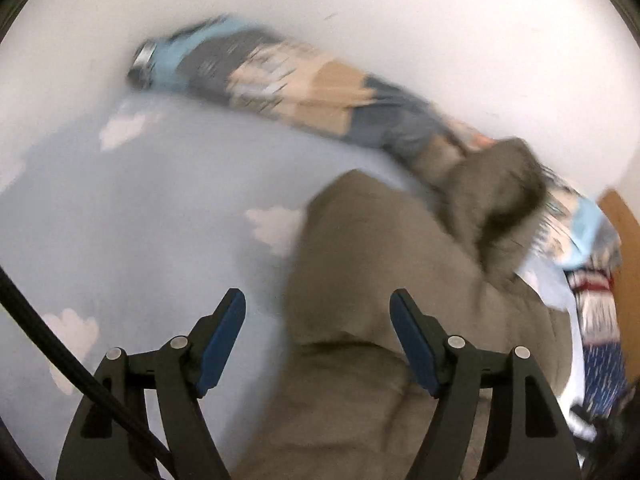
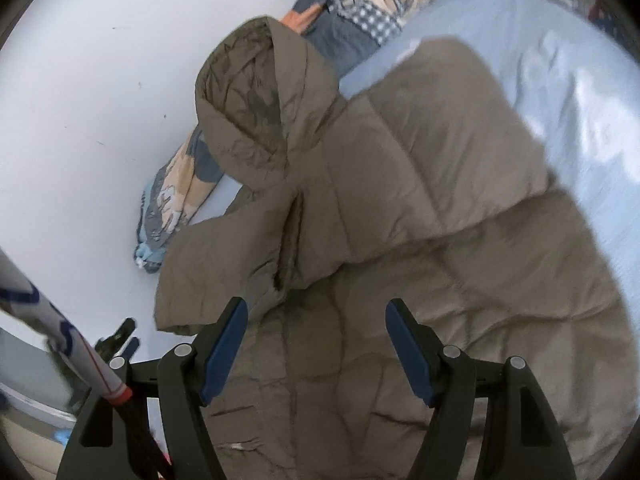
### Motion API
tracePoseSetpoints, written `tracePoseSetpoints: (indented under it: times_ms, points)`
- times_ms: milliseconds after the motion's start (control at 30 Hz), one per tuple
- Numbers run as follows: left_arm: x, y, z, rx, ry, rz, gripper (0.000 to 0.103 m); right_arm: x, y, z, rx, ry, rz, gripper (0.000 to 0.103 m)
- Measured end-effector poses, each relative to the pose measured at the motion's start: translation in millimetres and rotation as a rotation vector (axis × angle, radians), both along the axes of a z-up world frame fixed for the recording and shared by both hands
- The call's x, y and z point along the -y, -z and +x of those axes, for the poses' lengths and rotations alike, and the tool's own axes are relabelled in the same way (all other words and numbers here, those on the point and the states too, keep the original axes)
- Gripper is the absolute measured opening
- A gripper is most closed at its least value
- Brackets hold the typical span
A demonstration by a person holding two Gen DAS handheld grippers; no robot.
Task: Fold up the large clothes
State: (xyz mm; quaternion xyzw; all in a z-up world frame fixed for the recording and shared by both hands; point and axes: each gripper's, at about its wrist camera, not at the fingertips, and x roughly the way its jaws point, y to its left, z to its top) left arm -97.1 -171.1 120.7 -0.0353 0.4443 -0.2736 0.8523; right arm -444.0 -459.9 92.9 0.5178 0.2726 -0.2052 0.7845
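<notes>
Right wrist view, olive padded jacket (image 2: pixel 400 200) on bed sheet (image 2: pixel 560 80), right gripper (image 2: pixel 316 344) and left gripper (image 1: pixel 318 338) both gaping, empty.

A bedroom in a home. A bed fills both views, covered by a pale blue sheet (image 1: pixel 168 208) printed with white clouds. A patterned patchwork blanket (image 1: pixel 304 80) lies bunched along the plain white wall (image 1: pixel 400 12), and a padded jacket (image 2: pixel 400 208) is spread on the bed.

Left gripper (image 1: pixel 318 336), right gripper (image 2: pixel 316 346): fingers spread, holding nothing
</notes>
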Motion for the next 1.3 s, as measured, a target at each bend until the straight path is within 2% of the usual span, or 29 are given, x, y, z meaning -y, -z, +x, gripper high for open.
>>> tracePoseSetpoints:
  times_ms: [100, 200, 333, 467, 533, 667, 700, 733, 767, 833, 900, 1067, 1300]
  points:
    - [-7.6, 23.1, 26.3, -0.090, -0.061, -0.047, 0.073, -11.5, 4.9, 12.0, -0.022, -0.056, -0.023, 0.076]
    - [-8.3, 31.4, 33.7, -0.143, -0.037, -0.086, 0.074, -19.3, 8.9, 22.8, -0.024, -0.092, -0.036, 0.076]
    - [-1.4, 32.9, 32.0, -0.114, 0.001, -0.045, 0.074, -17.7, 15.7, 32.4, -0.006, -0.055, -0.007, 0.081]
    - [-2.9, 31.6, 34.4, -0.141, 0.007, -0.078, 0.074, -13.6, 21.1, 52.9, 0.029, -0.002, 0.042, 0.081]
    - [-3.4, 33.0, 36.0, -0.160, 0.007, -0.099, 0.074, -10.2, 21.9, 65.0, 0.008, 0.028, 0.044, 0.081]
    - [-1.1, 32.5, 36.4, -0.155, 0.019, -0.092, 0.074, -0.1, 30.2, 91.9, -0.030, 0.055, 0.048, 0.080]
    - [-0.8, 31.8, 36.4, -0.151, 0.019, -0.091, 0.074, 2.3, 30.9, 94.9, -0.012, 0.056, 0.055, 0.078]
    - [-0.9, 31.4, 36.3, -0.145, 0.015, -0.088, 0.074, 3.8, 31.4, 99.9, 0.012, 0.044, 0.064, 0.066]
    - [-0.7, 30.9, 35.9, -0.138, 0.012, -0.085, 0.074, 4.4, 30.1, 103.4, 0.001, 0.034, 0.058, 0.047]
    - [1.2, 30.2, 34.9, -0.135, 0.022, -0.085, 0.074, 3.7, 21.4, 105.2, -0.046, 0.040, -0.001, 0.027]
    - [5.1, 30.5, 33.0, -0.135, 0.036, -0.082, 0.074, 2.2, 7.8, 101.7, -0.045, 0.041, -0.064, 0.024]
    - [25.8, 34.9, 19.8, -0.127, 0.113, -0.035, 0.074, 2.9, -26.1, 86.9, -0.110, 0.081, -0.231, 0.022]
    - [55.2, 43.7, -3.8, -0.111, 0.208, 0.045, 0.074, 21.0, -44.6, 59.3, -0.216, 0.128, -0.356, 0.022]
